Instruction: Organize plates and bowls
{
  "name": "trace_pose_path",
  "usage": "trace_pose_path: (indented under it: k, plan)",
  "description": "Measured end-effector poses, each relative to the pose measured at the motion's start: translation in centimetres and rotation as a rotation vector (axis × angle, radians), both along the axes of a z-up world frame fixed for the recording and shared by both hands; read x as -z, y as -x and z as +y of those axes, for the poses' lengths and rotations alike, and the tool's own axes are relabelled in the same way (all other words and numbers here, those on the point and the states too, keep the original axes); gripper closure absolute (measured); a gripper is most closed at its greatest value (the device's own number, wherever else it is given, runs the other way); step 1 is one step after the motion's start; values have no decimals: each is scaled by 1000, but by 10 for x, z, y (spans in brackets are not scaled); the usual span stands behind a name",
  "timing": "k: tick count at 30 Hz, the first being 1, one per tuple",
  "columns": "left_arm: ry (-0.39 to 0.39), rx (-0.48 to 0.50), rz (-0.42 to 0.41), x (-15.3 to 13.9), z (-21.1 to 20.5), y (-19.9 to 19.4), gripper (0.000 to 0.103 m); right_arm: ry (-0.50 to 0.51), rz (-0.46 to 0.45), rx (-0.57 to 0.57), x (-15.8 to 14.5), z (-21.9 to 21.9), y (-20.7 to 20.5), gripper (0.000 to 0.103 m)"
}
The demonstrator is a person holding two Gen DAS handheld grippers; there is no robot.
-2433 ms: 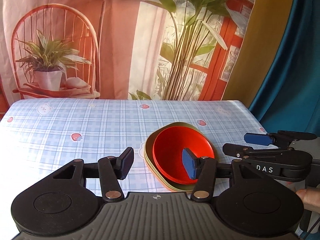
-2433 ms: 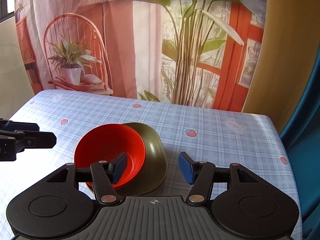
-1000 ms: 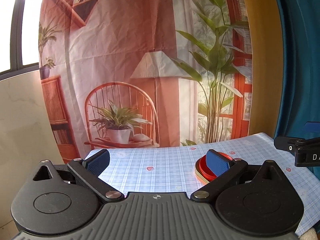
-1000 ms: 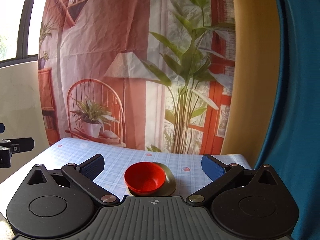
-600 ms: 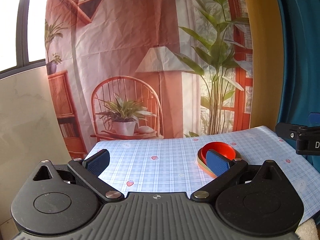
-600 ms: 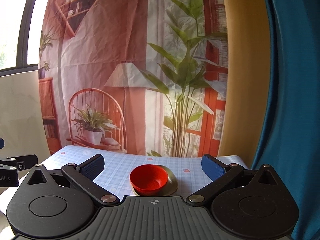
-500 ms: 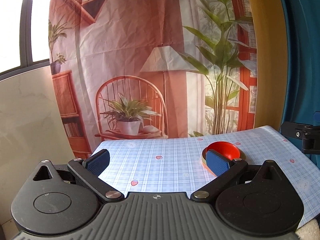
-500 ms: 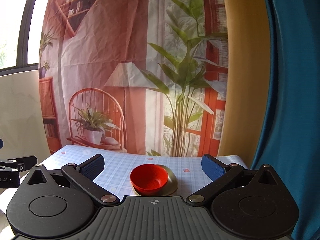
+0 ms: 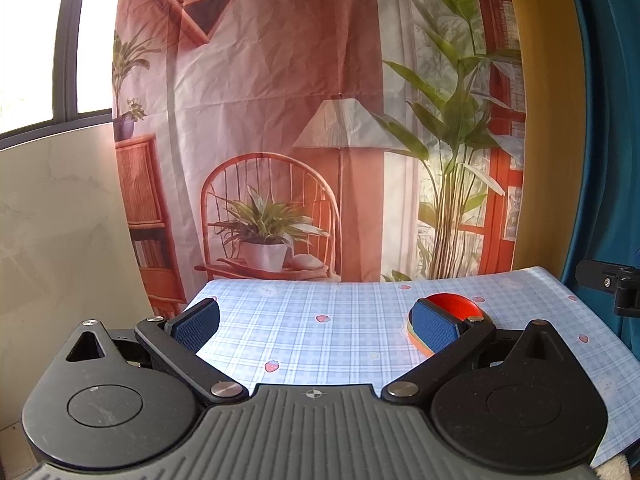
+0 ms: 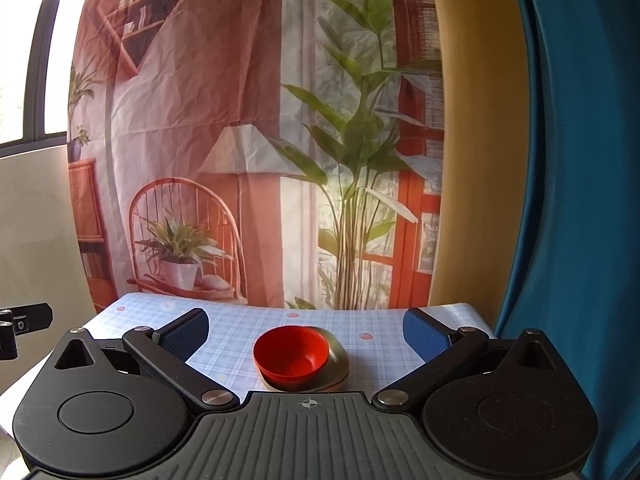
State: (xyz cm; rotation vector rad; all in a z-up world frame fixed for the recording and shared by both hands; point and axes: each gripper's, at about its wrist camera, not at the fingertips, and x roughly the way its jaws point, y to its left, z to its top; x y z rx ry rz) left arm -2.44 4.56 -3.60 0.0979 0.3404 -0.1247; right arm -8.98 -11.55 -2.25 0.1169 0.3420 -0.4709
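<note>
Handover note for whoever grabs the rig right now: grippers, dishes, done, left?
Left gripper: jaws wide open, empty, held back from the table.
Right gripper: jaws wide open, empty, also held back.
Dishes: red bowl sits nested in the olive bowl, one stack on the table's right half; thin orange rims show under it in the left view.
Done: stack looks complete.
Left: no other loose dishes in view; check off-camera.

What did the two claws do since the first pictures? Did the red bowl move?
Both claws pulled back, away from the dishes, and opened wider. The left claw and right claw hold nothing now. The red bowl stayed put, nested in the olive plate on the checked tablecloth.
</note>
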Motion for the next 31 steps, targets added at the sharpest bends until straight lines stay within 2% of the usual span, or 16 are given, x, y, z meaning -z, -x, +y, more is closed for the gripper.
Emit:
trace_pose_path:
  k: [31]
  plan:
    - [2, -1, 11, 0, 2, 1, 0, -30, 22, -11, 5, -1, -4, 0]
